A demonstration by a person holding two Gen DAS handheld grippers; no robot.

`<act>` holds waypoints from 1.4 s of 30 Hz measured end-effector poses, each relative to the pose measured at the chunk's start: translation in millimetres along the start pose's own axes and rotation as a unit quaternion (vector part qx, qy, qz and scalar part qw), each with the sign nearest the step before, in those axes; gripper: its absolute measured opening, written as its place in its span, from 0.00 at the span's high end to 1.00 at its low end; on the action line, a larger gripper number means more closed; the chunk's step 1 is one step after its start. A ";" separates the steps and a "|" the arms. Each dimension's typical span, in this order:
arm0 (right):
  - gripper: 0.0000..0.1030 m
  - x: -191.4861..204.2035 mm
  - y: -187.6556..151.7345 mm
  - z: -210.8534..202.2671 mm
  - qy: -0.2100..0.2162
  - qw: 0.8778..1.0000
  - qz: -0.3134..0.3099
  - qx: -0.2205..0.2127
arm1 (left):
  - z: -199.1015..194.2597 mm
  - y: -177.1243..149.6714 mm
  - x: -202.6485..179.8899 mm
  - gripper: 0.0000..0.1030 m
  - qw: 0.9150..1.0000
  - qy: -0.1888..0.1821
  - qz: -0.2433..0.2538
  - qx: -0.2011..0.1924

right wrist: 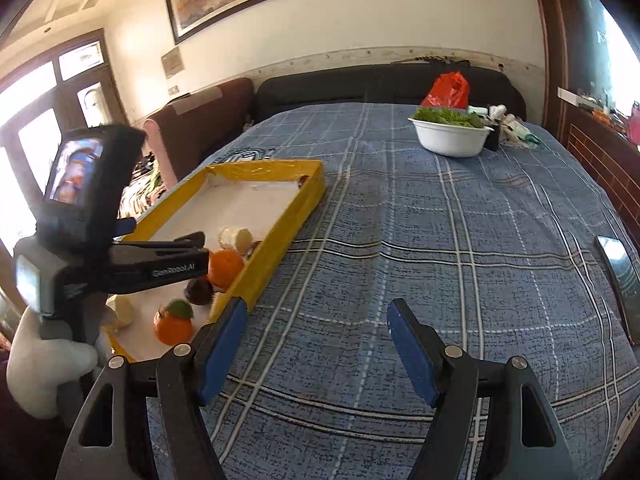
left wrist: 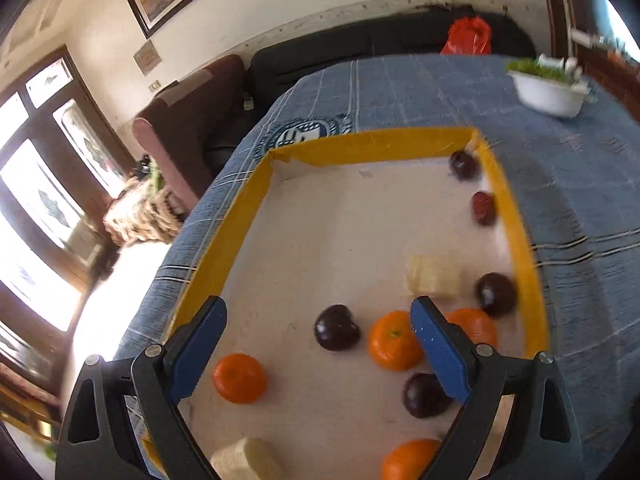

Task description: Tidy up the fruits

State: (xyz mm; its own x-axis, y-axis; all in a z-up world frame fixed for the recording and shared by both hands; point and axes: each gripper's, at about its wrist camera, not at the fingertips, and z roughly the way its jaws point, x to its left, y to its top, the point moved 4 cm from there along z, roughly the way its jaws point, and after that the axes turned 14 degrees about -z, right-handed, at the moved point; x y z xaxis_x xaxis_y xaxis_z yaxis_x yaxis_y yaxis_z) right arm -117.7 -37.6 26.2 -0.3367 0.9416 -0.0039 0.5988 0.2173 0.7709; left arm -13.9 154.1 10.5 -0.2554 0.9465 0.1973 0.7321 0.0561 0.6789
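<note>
Over the yellow-rimmed shallow cardboard tray (left wrist: 248, 216) hangs the left claw (left wrist: 318, 346), blue pads spread wide and gripping nothing. Between and around its fingers lie the fruits on the tray's pale floor: a dark round plum (left wrist: 337, 327) dead centre, an orange tangerine (left wrist: 394, 340) just beside it, another tangerine (left wrist: 239, 378) nearer the left finger, and a second plum (left wrist: 425, 395) partly behind the right pad. A pale peeled banana chunk (left wrist: 433, 276) sits further in, and more dark fruit lines the right wall. Motion blur smears the far edge.

Off to the side, the right claw (right wrist: 316, 346) hovers wide open and empty above the blue plaid cloth (right wrist: 440, 240) covering the worktop, well apart from the tray. A white bowl of greens (right wrist: 450, 132) stands at the far end, and a dark phone (right wrist: 620, 280) lies near the right edge.
</note>
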 end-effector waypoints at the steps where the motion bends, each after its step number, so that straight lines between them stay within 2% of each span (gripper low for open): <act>1: 0.25 -2.4 0.6 1.0 -0.004 1.000 0.002 0.002 | 0.5 1.8 1.1 0.10 1.000 0.011 0.004 -0.010; 3: 0.25 -7.8 3.1 1.8 -0.017 1.000 0.004 0.003 | -2.0 3.3 8.3 0.10 0.999 0.037 0.007 -0.020; 5: 0.25 -9.6 7.3 0.5 -0.026 1.000 0.002 0.003 | -13.1 7.3 18.1 0.10 0.999 0.037 -0.003 -0.034; 9: 0.24 -5.1 16.7 -10.6 -0.032 0.999 -0.020 -0.017 | -72.8 20.9 51.0 0.10 0.991 0.024 -0.055 -0.117; 11: 0.23 -3.0 17.6 -13.6 -0.028 0.999 -0.019 -0.022 | -108.5 22.6 66.3 0.09 0.982 0.007 -0.090 -0.163; 13: 0.23 0.9 16.0 -15.3 -0.018 0.999 -0.017 -0.024 | -148.4 17.7 80.4 0.00 0.969 -0.002 -0.122 -0.216; 17: 0.23 17.1 15.4 -23.7 -0.012 0.999 -0.036 -0.038 | -201.1 -1.2 96.5 0.00 0.948 -0.010 -0.150 -0.280; 19: 0.23 25.9 17.0 -26.5 -0.005 0.998 -0.042 -0.045 | -207.9 -10.7 99.0 0.00 0.946 -0.023 -0.159 -0.281; 21: 0.22 37.4 18.4 -28.4 0.005 0.997 -0.051 -0.049 | -204.1 -18.4 100.0 0.00 0.948 -0.038 -0.167 -0.267; 26: 0.19 66.4 14.3 -31.1 0.015 0.995 -0.092 -0.047 | -178.6 -37.6 103.3 0.00 0.953 -0.029 -0.191 -0.234; 31: 0.19 80.0 12.4 -29.2 0.016 0.993 -0.108 -0.037 | -156.2 -47.6 108.6 0.00 0.957 -0.060 -0.215 -0.186; 34: 0.19 88.5 12.9 -28.9 0.016 0.992 -0.119 -0.033 | -147.3 -51.7 112.2 0.00 0.960 -0.056 -0.217 -0.167; 42: 0.17 106.2 21.7 -23.4 0.012 0.989 -0.148 -0.028 | -125.8 -61.8 125.0 0.00 0.957 -0.089 -0.246 -0.122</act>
State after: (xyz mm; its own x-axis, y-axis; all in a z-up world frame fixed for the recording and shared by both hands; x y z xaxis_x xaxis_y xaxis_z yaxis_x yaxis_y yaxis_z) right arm -157.5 61.1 57.4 -0.5084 0.8327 -0.2193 0.4312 0.4667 0.7722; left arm -170.5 229.0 82.2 -0.4031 0.8652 -0.2981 0.3758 0.4536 0.8081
